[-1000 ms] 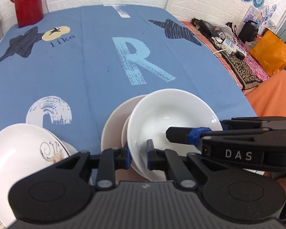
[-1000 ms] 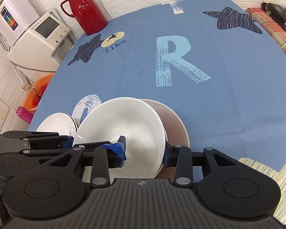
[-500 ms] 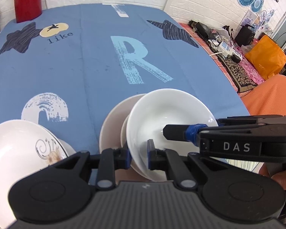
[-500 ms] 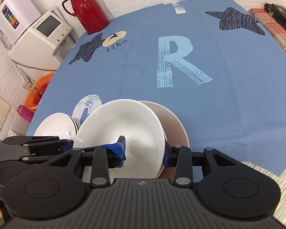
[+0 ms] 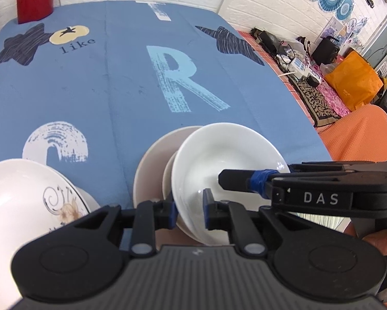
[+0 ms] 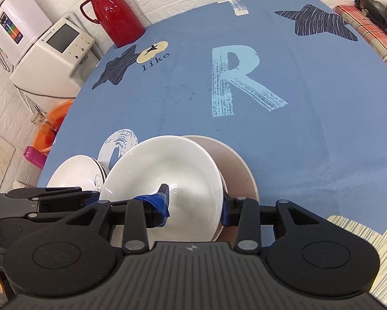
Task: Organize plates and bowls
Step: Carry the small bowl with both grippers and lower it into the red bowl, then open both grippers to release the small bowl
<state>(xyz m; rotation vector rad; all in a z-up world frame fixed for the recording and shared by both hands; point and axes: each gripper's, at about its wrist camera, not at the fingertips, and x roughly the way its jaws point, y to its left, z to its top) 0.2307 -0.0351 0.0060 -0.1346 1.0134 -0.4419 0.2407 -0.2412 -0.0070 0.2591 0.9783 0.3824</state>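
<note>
In the left wrist view, a white plate with a dark swirl pattern (image 5: 25, 201) fills the lower left of the frame, resting on the blue printed surface (image 5: 110, 98). Right of it, at lower centre, the left gripper (image 5: 188, 210) is clenched on the near rim of a plain white bowl (image 5: 219, 165), one finger (image 5: 167, 210) outside the wall and the other inside. The bowl sits tilted in a beige bowl (image 5: 152, 165) beneath it. From the right edge, the right gripper reaches across, its blue-taped finger (image 5: 242, 180) lying inside the white bowl.

In the right wrist view, a white appliance (image 6: 54, 59) and a red thermos jug (image 6: 113, 10) stand at upper left, the jug on the far corner of the surface (image 6: 296, 142). At lower left the patterned plate (image 6: 74, 175) lies just beside the white bowl (image 6: 172, 170). The right gripper (image 6: 194, 204) is grasping that bowl's rim at lower centre: the taped finger (image 6: 157, 202) inside, the other outside against the wall. The beige bowl (image 6: 234, 165) shows behind and right of it. The left gripper (image 6: 51, 196) enters from the lower left edge.
</note>
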